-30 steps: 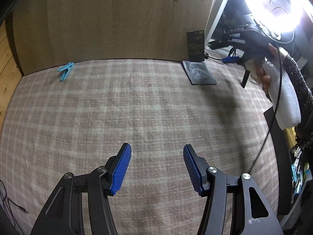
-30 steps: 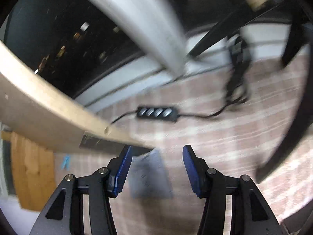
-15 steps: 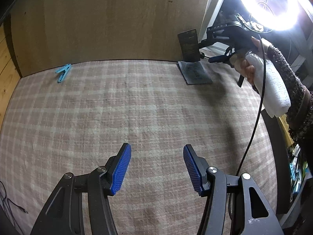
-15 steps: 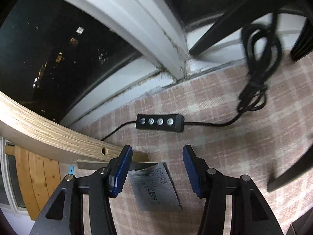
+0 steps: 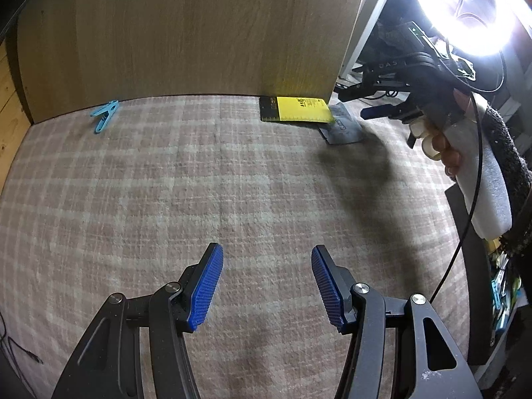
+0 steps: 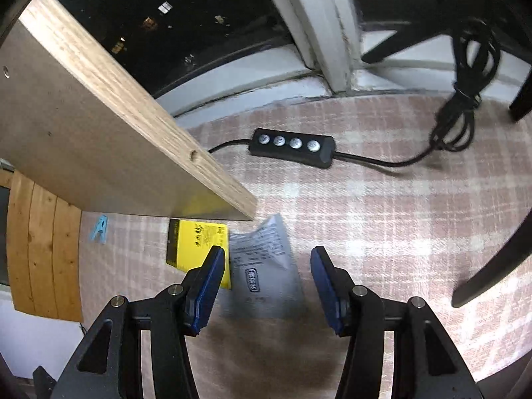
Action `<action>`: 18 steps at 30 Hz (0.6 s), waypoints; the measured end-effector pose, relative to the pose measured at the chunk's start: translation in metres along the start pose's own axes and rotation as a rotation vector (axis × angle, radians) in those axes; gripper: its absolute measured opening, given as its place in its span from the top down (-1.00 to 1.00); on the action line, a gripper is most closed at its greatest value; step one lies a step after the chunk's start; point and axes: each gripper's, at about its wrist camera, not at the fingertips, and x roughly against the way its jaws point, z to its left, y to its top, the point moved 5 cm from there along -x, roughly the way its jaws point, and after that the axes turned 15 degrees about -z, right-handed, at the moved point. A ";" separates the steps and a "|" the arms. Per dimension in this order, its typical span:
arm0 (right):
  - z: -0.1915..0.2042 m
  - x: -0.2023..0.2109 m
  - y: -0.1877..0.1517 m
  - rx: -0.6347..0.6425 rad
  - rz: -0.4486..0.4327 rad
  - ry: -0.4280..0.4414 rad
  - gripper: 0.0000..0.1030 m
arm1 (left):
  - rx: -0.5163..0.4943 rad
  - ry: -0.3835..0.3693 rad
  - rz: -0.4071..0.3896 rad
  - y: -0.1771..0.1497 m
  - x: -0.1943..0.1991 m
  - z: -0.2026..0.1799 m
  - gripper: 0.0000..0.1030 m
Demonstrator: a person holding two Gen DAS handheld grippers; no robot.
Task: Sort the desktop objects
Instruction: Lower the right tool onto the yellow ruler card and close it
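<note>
1. Left wrist view: the left gripper (image 5: 266,286) hangs over a pink plaid cloth (image 5: 232,179) with its blue-padded jaws standing apart and only bare cloth between them.
2. At the far edge of the cloth stands a wooden board (image 5: 186,33). A blue clothespin (image 5: 104,112) lies just in front of it on the left side, well apart from everything else.
3. A yellow card with a black strip (image 5: 297,109) lies flat at the foot of the board's right end. A grey foil pouch (image 5: 342,126) lies just beside it to the right – whether the two overlap cannot be told from here.
4. The right gripper (image 5: 379,111) shows in this view too, carried by a hand (image 5: 439,139) with a dark knitted sleeve, its tips near the pouch.
5. Right wrist view: the right gripper (image 6: 267,286) has its jaws apart and nothing clamped; the grey foil pouch (image 6: 266,272) lies on the cloth below the gap between them, and no contact with it can be seen.
6. The yellow card (image 6: 199,242) sits to the pouch's left, partly behind the left finger, and the clothespin (image 6: 99,229) lies farther left.
7. Beyond the pouch, a black inline controller with four round buttons (image 6: 292,146) rests on the cloth – its cable (image 6: 465,113) runs right to a bundled coil near the window frame (image 6: 329,43).
</note>
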 end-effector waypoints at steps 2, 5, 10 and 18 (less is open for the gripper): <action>-0.003 0.004 -0.003 -0.003 -0.007 -0.007 0.04 | 0.001 0.011 0.004 0.003 -0.004 0.003 -0.15; -0.002 -0.005 -0.003 -0.005 -0.011 -0.020 0.04 | 0.004 0.022 0.005 0.007 -0.008 0.008 -0.15; 0.007 -0.016 -0.010 0.067 -0.030 -0.014 0.13 | 0.019 0.007 0.007 0.011 -0.012 0.015 -0.15; 0.019 0.000 -0.042 0.262 0.013 -0.009 0.90 | -0.050 0.027 -0.019 0.051 -0.036 0.015 -0.15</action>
